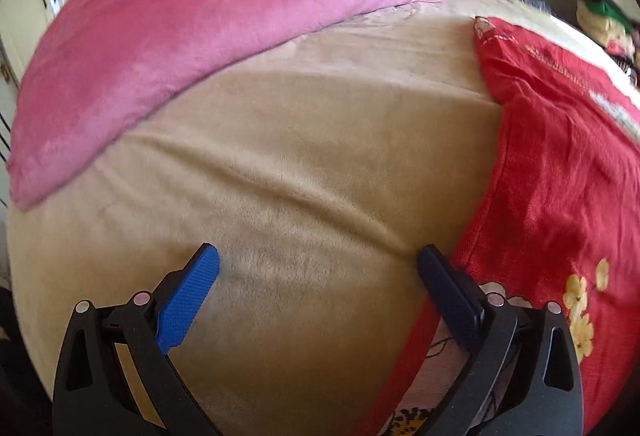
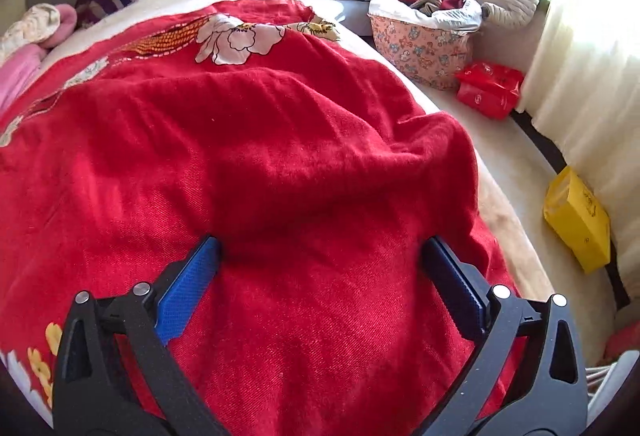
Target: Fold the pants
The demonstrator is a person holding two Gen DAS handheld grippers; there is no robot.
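Jaws on both grippers wide open, nothing held. Rumpled red woven pants [image 2: 280,140] lie under and ahead of the right gripper [image 2: 320,256], a raised fold just beyond its tips. Left gripper [image 1: 318,260] sits over the tan fleece blanket [image 1: 280,140], pants edge at its right finger (floral print there). Advice: pinch the edge only, not the blanket, and lift both sides evenly.

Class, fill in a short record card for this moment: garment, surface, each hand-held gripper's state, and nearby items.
garment: red pants, spread out, floral print at the edges
surface: beige blanket
left hand-held gripper: open, over the blanket beside the pants
right hand-held gripper: open, over the pants
nearby: pink blanket; patterned basket; yellow box
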